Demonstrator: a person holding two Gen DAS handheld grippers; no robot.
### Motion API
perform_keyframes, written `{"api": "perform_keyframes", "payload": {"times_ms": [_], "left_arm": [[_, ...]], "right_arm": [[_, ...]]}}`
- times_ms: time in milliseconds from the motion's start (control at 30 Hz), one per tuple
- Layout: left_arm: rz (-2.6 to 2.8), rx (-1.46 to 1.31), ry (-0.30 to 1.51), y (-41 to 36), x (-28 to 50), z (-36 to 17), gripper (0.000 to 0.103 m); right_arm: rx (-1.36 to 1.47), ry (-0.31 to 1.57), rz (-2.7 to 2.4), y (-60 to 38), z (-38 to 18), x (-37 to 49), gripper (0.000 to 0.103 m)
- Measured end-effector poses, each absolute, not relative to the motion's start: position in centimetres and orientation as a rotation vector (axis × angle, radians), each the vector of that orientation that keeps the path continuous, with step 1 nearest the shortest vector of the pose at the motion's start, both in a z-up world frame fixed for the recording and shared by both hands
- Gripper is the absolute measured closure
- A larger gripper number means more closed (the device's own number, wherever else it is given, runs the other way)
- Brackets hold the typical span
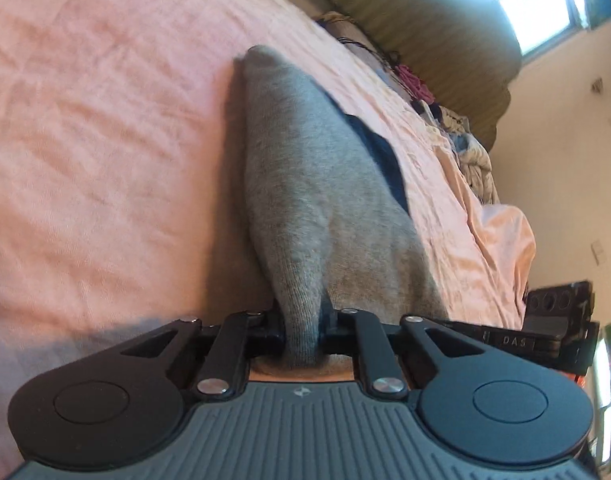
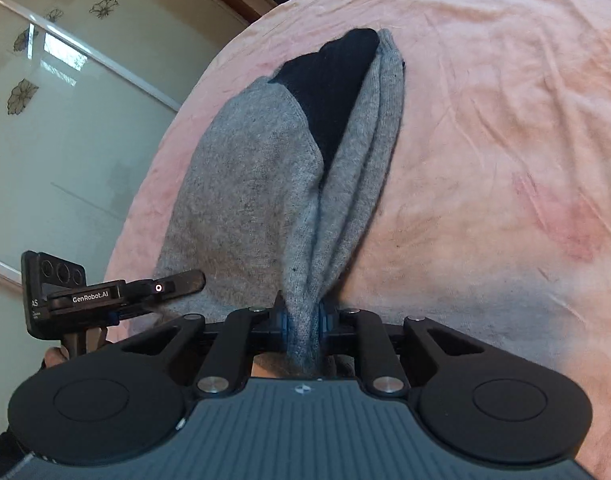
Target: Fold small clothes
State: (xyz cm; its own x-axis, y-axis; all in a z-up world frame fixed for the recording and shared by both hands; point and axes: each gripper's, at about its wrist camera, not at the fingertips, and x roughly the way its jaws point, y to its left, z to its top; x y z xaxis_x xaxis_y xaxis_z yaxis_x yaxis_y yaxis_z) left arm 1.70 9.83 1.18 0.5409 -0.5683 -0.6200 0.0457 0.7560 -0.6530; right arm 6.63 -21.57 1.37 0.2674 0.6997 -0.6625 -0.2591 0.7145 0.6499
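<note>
Both grippers clamp the near edge of one grey sock, which lies on the pink bedsheet.

Left gripper: jaws closed on a bunched ridge of grey knit. The fabric is pinched into a narrow neck between the pads and fans out wider beyond them, toward the far rounded end.

Right gripper: likewise closed on a gathered pleat of the same knit. From here the sock runs away from the grip; a dark navy section shows at its far end, flanked by grey folds.

Why held so (judgement): two pinches on one end give control of that edge, so it can be lifted and carried over the far end to make the fold. The sock's far part rests on the sheet, which probably anchors it while the near end is raised.

In the right wrist view the left gripper shows at near left, close beside the sock's edge, so the two grips sit near each other.

Hidden or unclear:
- Pads are buried in fabric; contact depth not visible.
- Cannot tell whether the navy part is a cuff, a lining or a second sock.
- Near sock edge is cut off behind the gripper bodies.
- Heaped clothes at far right, left wrist view, too small to identify.
- Fisheye bends the bed edge.
</note>
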Motion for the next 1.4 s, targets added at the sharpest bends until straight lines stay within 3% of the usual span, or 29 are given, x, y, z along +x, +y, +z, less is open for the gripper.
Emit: {"api": "perform_keyframes", "payload": {"times_ms": [133, 267, 367, 400, 433, 467, 533, 667, 733, 867, 967, 1033, 1100, 1233, 1333, 1367, 1400], "left_arm": [[-0.422, -0.532, 0.934, 9.0, -0.6, 2.0, 0.091], [-0.382, -0.406, 0.906, 7.9, -1.7, 1.4, 0.085], [-0.309, -0.244, 0.786, 6.8, -2.7, 4.9, 0.058], [-0.305, -0.186, 0.710, 6.3, -2.9, 6.1, 0.039], [-0.313, -0.134, 0.644, 5.4, -3.0, 7.0, 0.021], [-0.325, -0.077, 0.586, 4.2, -2.9, 7.7, 0.016], [-0.333, 0.012, 0.552, 1.7, -1.7, 7.9, 0.016], [-0.374, 0.097, 0.673, -2.4, 2.4, 4.4, 0.017], [-0.378, 0.179, 0.660, -3.3, 2.7, 2.4, 0.018], [-0.378, 0.208, 0.667, -4.2, 2.9, 2.4, 0.017], [-0.432, 0.068, 0.648, -1.8, 2.3, 4.9, 0.018], [-0.422, -0.019, 0.586, 0.5, 2.0, 6.3, 0.018], [-0.376, -0.054, 0.574, 1.5, 3.7, 6.9, 0.018], [-0.369, -0.007, 0.719, 0.1, 8.4, 4.5, 0.019], [-0.373, 0.090, 0.713, -1.5, 8.5, 2.7, 0.019], [-0.367, 0.095, 0.708, -1.6, 8.5, 2.6, 0.018], [-0.364, 0.084, 0.713, -1.6, 8.6, 2.6, 0.018]], "right_arm": [[0.326, 1.059, 0.729, -21.8, 4.1, 4.8, 0.084], [0.207, 1.078, 0.693, -21.1, 2.7, 3.4, 0.081], [0.294, 1.039, 0.662, -22.3, 3.9, 4.0, 0.057], [0.326, 0.974, 0.640, -22.9, 5.0, 4.3, 0.050], [0.353, 0.923, 0.630, -23.4, 6.0, 4.9, 0.049], [0.381, 0.892, 0.618, -23.6, 6.7, 5.9, 0.049], [0.398, 0.868, 0.563, -22.8, 7.4, 9.1, 0.049], [0.296, 0.950, 0.456, -18.3, 5.5, 15.7, 0.050], [0.141, 1.011, 0.408, -15.7, 3.4, 17.8, 0.071], [-0.008, 0.963, 0.381, -14.1, 2.5, 19.7, 0.072], [-0.048, 0.978, 0.383, -13.8, 3.1, 19.3, 0.069], [0.026, 0.948, 0.364, -15.0, 4.4, 18.1, 0.053], [0.118, 0.850, 0.378, -16.6, 6.1, 16.2, 0.050], [0.276, 0.841, 0.518, -15.6, 7.4, 15.7, 0.049], [0.284, 0.957, 0.551, -13.3, 5.6, 17.4, 0.033], [0.235, 1.024, 0.505, -12.7, 4.0, 18.2, 0.035], [0.196, 0.960, 0.505, -12.7, 3.4, 18.1, 0.041]]}}
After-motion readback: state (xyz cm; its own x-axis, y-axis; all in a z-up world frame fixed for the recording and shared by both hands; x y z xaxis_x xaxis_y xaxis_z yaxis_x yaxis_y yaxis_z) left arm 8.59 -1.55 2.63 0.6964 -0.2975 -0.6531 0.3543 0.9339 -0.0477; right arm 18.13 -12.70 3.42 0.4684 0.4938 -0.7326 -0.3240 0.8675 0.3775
